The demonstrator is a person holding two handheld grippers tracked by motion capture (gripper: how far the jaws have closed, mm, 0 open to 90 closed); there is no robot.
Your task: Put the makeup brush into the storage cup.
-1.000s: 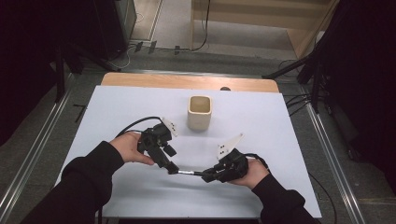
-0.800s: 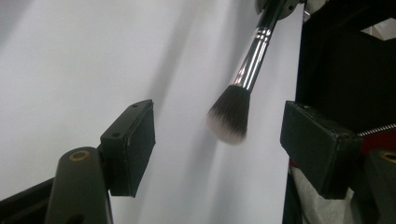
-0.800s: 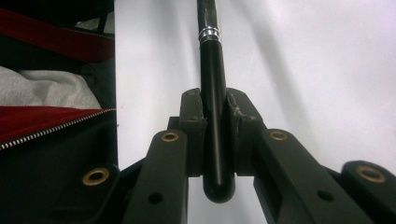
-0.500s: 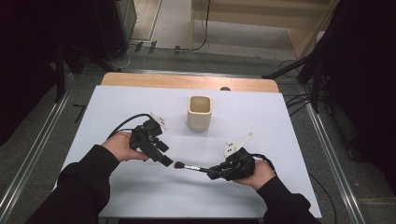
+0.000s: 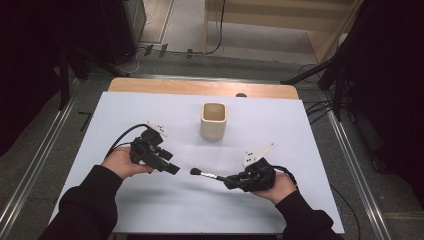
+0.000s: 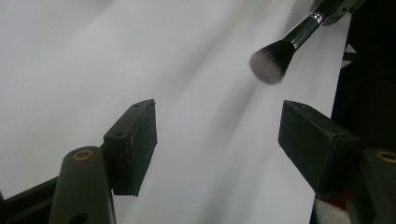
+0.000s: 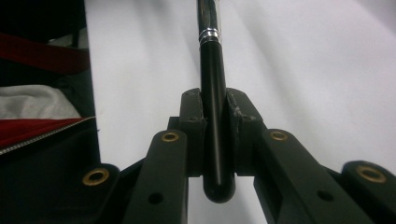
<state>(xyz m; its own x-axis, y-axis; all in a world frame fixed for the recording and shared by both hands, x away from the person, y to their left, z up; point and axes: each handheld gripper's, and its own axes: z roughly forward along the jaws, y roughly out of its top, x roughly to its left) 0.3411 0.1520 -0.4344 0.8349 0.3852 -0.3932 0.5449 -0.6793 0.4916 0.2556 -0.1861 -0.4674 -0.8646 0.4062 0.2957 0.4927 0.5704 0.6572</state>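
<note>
Two tongs over a white surface (image 5: 150,110), one in each hand. Right tongs (image 5: 231,181) are clamped tight on the black handle of a makeup brush (image 5: 206,174). In the right gripper view the pads squeeze the handle (image 7: 215,140) from both sides, with the rounded butt end sticking out a bit behind them and the silver ferrule further along past the tips. The brush runs roughly level out of the right tongs, with its dark bristle head pointing across at the left tongs (image 5: 170,168).

Left tongs are spread wide with nothing between them. In the left gripper view the fluffy head (image 6: 272,60) sits beyond the tips, up toward the right-hand jaw, clearly apart from both pads, with just white surface in the gap. From the high view, the bristles are near the left tongs' tips but not touching.

Whether the brush head is resting on the surface or floating a little above it, I honestly can't tell; the high view is too small there, though the left gripper view makes it look lifted.

Beyond both tongs, toward the far edge, stands a cream square cup (image 5: 214,120), upright, well apart from the brush. Both sleeves are dark.
</note>
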